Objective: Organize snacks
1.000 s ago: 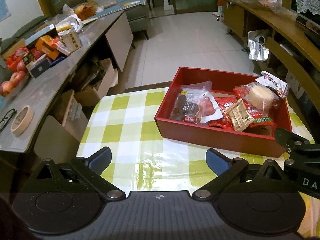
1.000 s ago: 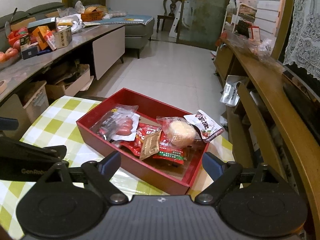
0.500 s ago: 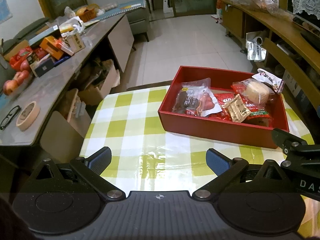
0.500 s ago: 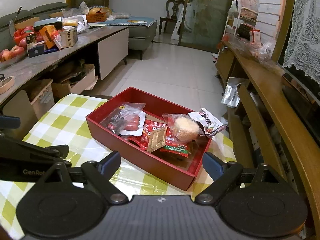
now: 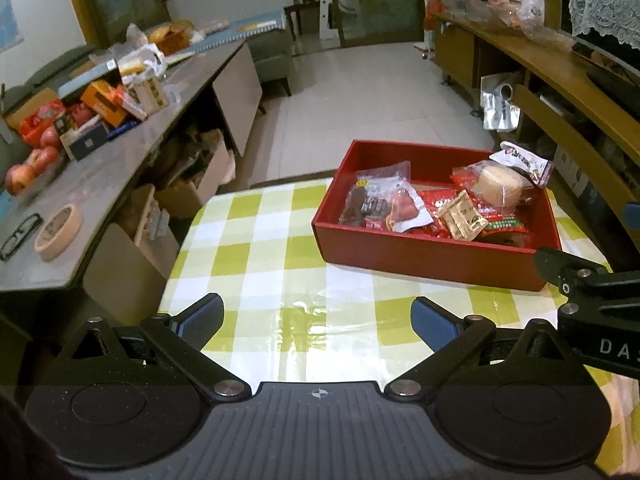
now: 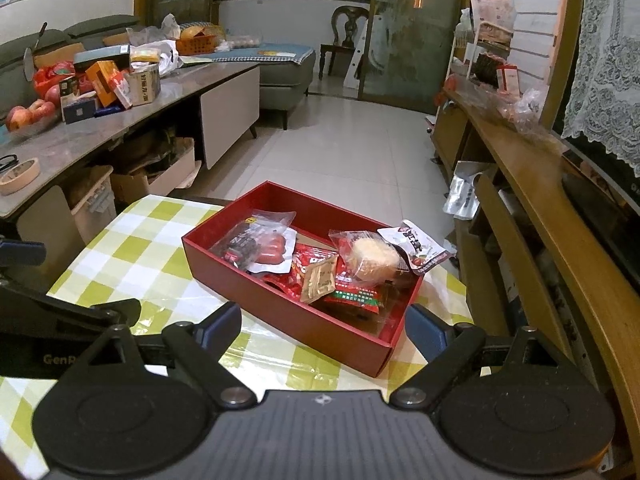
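Both grippers have backed away from the red rectangular cardboard box since a second ago; more green-and-white checked tablecloth now shows in front of it. The box itself hasn't shifted.

Left gripper: jaws wide, nothing between them, hovering over bare cloth short of the box. Right gripper: jaws wide, empty, the box's near corner framed between the fingers but not touched.

Box sits on the table's far right part, snacks piled inside: clear packet with dark and red pieces at the left end, red foil packets in the middle, small tan sachet lying on them, round pale cake in clear wrap toward the right. White printed packet hangs over the far right rim.

Grey side counter at left, cluttered with cartons and apples.
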`<action>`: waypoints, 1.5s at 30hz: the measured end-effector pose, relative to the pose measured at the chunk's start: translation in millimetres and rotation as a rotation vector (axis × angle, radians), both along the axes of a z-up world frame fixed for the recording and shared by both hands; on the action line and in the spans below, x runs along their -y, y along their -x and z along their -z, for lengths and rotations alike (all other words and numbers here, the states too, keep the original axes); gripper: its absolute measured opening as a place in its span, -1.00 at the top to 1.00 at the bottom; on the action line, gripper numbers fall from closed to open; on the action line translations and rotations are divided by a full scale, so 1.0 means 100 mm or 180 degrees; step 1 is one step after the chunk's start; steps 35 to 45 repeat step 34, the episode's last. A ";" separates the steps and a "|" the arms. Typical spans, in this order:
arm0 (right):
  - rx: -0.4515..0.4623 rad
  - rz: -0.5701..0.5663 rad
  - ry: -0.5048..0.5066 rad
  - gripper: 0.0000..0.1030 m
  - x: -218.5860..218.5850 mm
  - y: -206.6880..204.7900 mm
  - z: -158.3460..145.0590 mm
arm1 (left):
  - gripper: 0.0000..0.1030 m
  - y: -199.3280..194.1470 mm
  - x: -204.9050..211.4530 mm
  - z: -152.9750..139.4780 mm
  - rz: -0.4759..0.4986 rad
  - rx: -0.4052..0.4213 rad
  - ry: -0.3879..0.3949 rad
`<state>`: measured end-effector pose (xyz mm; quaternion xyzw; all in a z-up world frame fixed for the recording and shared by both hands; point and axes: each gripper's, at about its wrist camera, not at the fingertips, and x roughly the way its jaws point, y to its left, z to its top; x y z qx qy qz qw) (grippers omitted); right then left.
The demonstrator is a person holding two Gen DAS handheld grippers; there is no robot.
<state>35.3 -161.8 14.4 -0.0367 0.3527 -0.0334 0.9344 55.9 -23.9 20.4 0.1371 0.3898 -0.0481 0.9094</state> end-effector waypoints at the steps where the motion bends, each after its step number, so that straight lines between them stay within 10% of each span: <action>1: 0.0000 -0.0006 0.0021 -0.83 -0.01 0.00 0.00 | -0.97 0.00 0.01 0.00 0.0011 0.0009 -0.0026; 45: -0.0171 -0.0052 -0.0137 -0.90 0.06 -0.05 0.13 | -1.00 -0.01 -0.07 0.05 -0.0128 0.0052 -0.0038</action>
